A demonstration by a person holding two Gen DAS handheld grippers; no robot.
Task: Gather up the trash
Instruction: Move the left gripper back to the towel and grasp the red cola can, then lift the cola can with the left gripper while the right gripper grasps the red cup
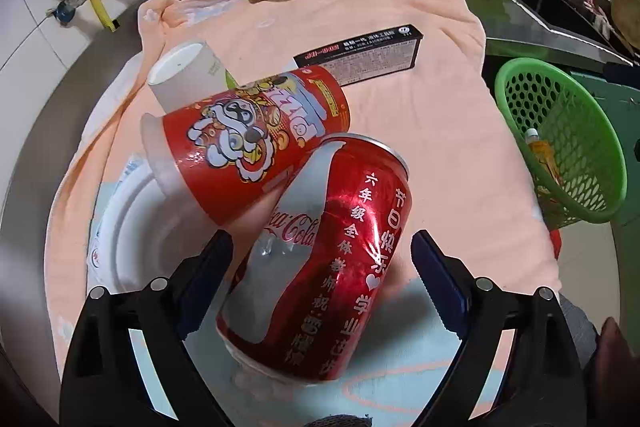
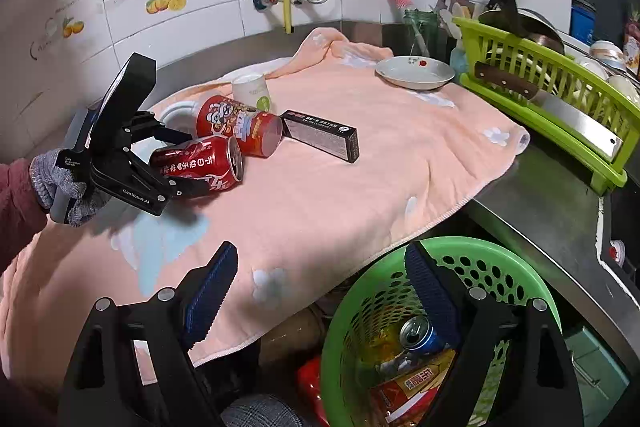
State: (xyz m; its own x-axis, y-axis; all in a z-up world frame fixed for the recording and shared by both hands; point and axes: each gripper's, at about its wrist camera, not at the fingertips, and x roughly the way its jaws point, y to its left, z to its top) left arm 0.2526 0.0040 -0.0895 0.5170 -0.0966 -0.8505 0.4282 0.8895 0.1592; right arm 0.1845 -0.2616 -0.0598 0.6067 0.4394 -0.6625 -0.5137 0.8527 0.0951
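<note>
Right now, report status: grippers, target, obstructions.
Left gripper open, straddling Coke can, no squeeze yet. Right gripper open, empty, over green basket. Red cup touching can's far end.

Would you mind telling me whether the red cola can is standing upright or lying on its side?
On its side: the red cola can lies on the peach towel, its top facing sideways.

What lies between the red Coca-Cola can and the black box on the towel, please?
The red printed cup, lying on its side, sits between the Coca-Cola can and the black box, touching the can; the right wrist view shows it best.
</note>
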